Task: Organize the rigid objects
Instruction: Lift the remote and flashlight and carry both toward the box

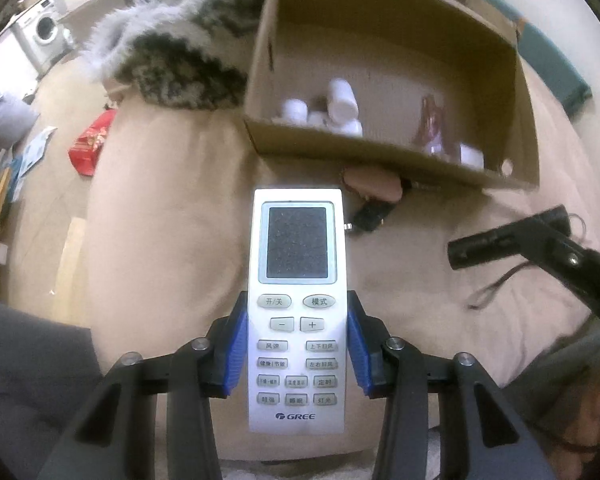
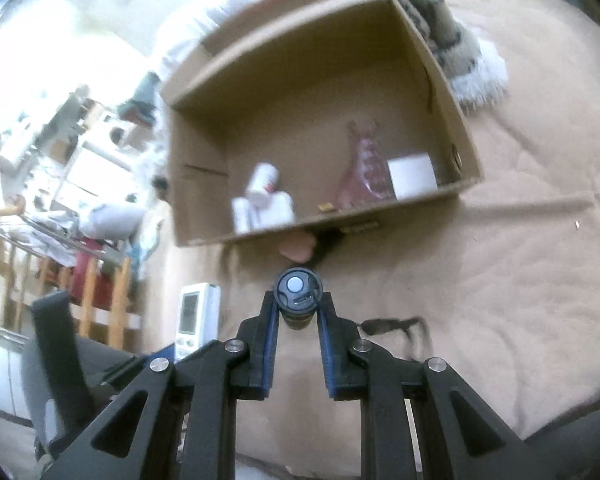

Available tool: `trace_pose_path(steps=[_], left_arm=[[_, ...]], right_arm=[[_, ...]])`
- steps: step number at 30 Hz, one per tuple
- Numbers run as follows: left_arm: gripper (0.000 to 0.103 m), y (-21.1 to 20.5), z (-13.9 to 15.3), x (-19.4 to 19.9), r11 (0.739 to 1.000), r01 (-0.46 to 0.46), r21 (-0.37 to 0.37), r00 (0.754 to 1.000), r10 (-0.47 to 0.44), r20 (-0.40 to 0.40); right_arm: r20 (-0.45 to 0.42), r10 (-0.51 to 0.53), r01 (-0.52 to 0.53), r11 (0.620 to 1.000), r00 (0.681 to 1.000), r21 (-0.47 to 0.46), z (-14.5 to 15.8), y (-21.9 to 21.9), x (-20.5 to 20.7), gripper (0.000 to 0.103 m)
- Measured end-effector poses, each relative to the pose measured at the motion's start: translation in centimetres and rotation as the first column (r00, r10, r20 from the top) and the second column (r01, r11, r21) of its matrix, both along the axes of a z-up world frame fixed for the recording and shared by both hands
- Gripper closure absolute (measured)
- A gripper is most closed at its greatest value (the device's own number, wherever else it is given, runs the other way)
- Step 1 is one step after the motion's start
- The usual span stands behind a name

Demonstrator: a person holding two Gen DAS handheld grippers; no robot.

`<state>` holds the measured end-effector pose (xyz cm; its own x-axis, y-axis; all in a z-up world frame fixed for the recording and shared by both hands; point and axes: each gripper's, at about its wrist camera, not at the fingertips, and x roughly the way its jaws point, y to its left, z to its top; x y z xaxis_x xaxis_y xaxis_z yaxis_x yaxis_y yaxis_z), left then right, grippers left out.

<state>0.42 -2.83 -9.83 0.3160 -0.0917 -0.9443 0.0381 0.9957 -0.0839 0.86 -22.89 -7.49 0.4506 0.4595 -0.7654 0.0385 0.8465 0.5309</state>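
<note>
A white Gree remote control [image 1: 298, 312] is clamped between the blue pads of my left gripper [image 1: 297, 308], screen end pointing toward an open cardboard box [image 1: 260, 92]. In the right wrist view my right gripper [image 2: 298, 300] is shut on a black flashlight [image 2: 298, 290], seen end-on with its pale button facing the camera. The same flashlight [image 1: 504, 240] shows at the right of the left wrist view, its cord hanging below it. Both grippers hover over a beige bedcover [image 2: 500, 280], short of the box [image 2: 204, 184]. The remote [image 2: 198, 312] appears low left in the right wrist view.
Inside the box lie white bottles [image 1: 342, 100], a pink glass piece [image 2: 364, 168] and a white cube [image 2: 412, 176]. A pink object [image 1: 374, 184] and a small black item [image 1: 374, 216] sit at the box's near wall. A furry grey garment [image 1: 172, 60] lies left of it.
</note>
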Motion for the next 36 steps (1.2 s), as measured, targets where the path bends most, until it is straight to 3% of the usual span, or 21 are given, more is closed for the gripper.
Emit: trace_pose_path(steps=[10, 21, 29, 36], left_arm=[[0.063, 2.1, 7.4, 0.1, 0.998, -0.032, -0.06, 0.988, 0.041, 0.146], [0.063, 1.4, 12.7, 4.9, 0.998, -0.01, -0.063, 0.962, 0.027, 0.272], [0.063, -0.6, 13.1, 8.8, 0.999, 0.027, -0.047, 0.955, -0.012, 0.297], [0.063, -1.4, 10.3, 12.2, 0.999, 0.025, -0.025, 0.961, -0.017, 0.276]], right_arm=[[0.187, 0.074, -0.072, 0.997, 0.98, -0.017, 6.4, 0.0, -0.6, 0.082], [0.286, 0.109, -0.089, 0.993, 0.952, -0.082, 11.5, -0.3, 2.5, 0.082], [0.307, 0.128, -0.099, 0.989, 0.943, -0.109, 12.3, 0.0, 5.5, 0.082], [0.274, 0.124, -0.102, 0.99, 0.954, -0.094, 9.7, -0.1, 9.0, 0.082]])
